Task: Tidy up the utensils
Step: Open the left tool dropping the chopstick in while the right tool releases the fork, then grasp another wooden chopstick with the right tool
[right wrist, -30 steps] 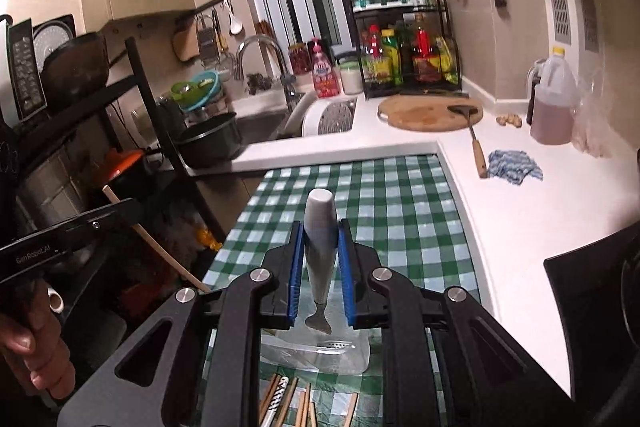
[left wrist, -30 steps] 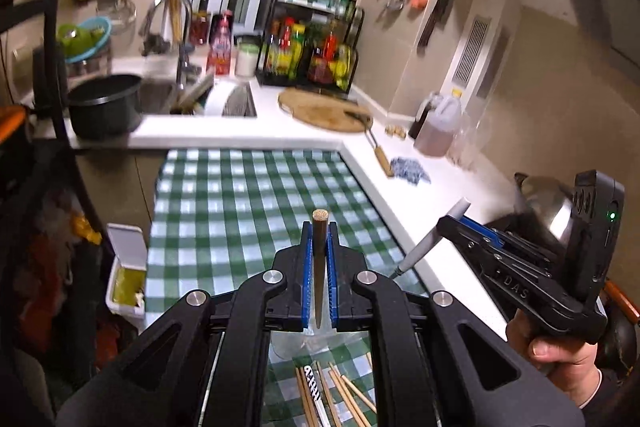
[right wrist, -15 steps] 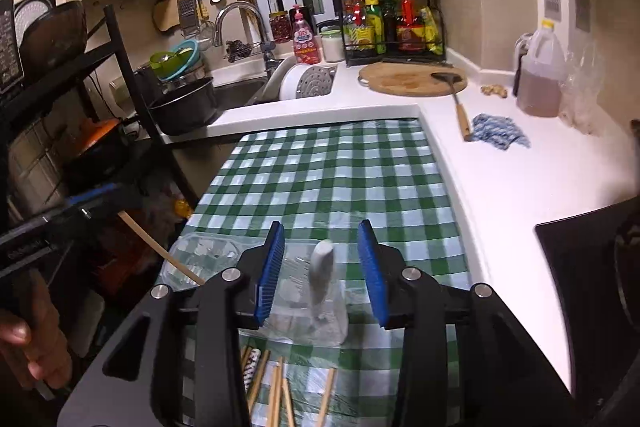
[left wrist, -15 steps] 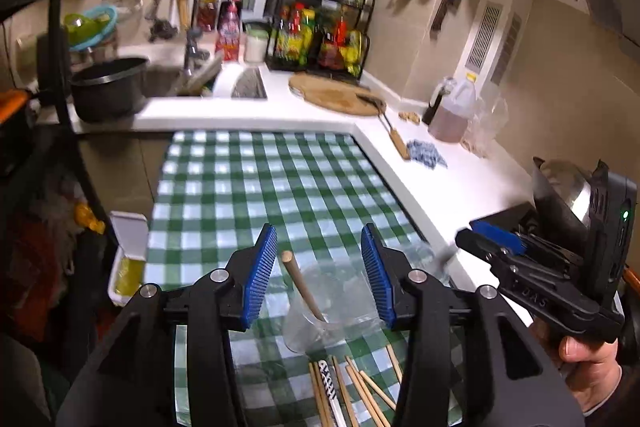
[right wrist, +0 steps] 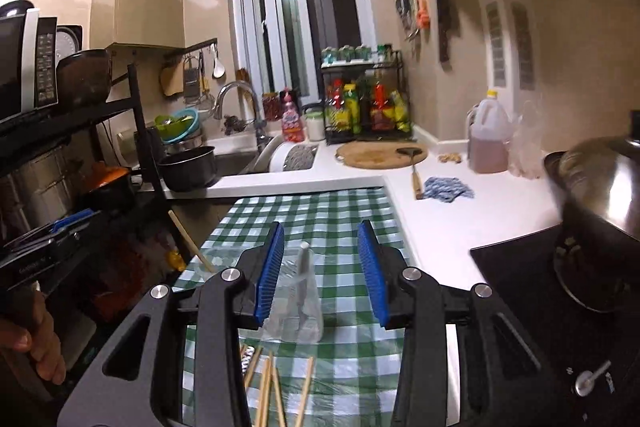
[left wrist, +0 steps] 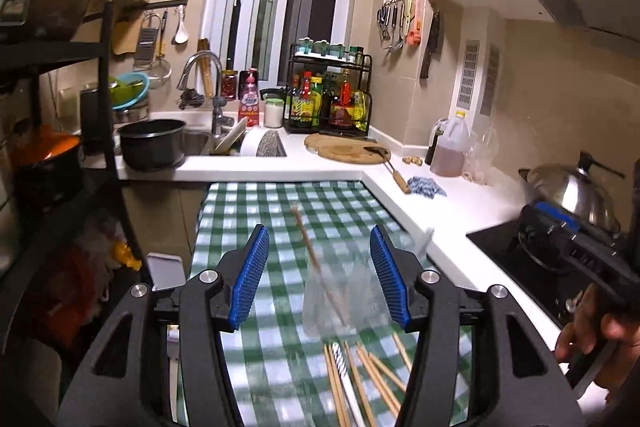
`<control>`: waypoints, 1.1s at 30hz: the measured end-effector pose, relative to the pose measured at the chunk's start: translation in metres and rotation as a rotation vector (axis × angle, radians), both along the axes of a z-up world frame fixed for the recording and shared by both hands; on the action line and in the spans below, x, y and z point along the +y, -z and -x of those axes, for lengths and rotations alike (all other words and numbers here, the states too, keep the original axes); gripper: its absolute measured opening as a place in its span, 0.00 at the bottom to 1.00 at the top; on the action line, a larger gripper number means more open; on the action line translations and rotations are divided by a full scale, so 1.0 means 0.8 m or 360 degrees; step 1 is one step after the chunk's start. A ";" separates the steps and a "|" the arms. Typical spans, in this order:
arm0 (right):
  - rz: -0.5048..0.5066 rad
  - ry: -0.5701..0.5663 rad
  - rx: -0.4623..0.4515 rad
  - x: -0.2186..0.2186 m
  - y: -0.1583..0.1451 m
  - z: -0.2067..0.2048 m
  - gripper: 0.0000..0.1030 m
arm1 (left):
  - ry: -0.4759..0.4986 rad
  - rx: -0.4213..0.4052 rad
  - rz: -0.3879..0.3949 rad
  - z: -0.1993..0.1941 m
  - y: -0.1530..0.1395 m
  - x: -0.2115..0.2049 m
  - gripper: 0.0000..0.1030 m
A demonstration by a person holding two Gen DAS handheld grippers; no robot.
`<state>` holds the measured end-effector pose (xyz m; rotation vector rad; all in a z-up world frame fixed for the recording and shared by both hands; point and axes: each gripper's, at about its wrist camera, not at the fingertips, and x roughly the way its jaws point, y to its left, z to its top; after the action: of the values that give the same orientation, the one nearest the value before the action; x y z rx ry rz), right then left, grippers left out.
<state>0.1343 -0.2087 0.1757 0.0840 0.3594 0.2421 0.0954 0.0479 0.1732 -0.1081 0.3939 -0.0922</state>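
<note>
Blue-padded and spread wide, the left gripper holds nothing; between its fingers, at lower centre of the left wrist view, a clear cup stands on the green checked table with a wooden chopstick leaning in it, tip pointing toward upper left. The right gripper is likewise parted and empty, framing a second clear cup at lower centre of the right wrist view, in which a pale-handled utensil stands nearly upright; what kind of utensil it is cannot be told. Judged from this layout, the step in hand is sorting: one item sits in each cup, and both grippers are free for another pick. Loose chopsticks lie flat on the table just below the cups, at the bottom edge of both views, so the next move probably calls for lowering a gripper over one stick, aligning the fingers across its shaft, and closing on it without nudging the light cup beside it. Beyond the table, a white counter runs along the right of the frame, carrying a round cutting board toward the upper centre.
</note>
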 end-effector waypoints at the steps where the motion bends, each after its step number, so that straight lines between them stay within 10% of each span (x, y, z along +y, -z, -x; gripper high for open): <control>1: 0.0007 0.0029 -0.0014 -0.003 0.006 0.012 0.38 | -0.0014 0.0011 -0.0002 0.007 0.009 -0.002 0.51; 11: -0.0032 -0.0083 0.0236 -0.015 0.092 0.077 0.35 | -0.0006 0.0228 -0.0030 0.058 0.119 -0.018 0.38; 17: -0.0024 -0.0178 0.0425 -0.005 0.163 0.100 0.09 | 0.0027 0.0418 -0.0021 0.085 0.184 -0.032 0.30; 33: 0.0117 -0.0278 0.0671 0.014 0.256 0.138 0.11 | 0.0074 0.0676 0.0024 0.121 0.259 -0.050 0.15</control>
<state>0.0235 -0.1972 -0.0291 0.0307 0.7964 0.3848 -0.0014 0.0077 -0.0341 -0.1340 0.8198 -0.1182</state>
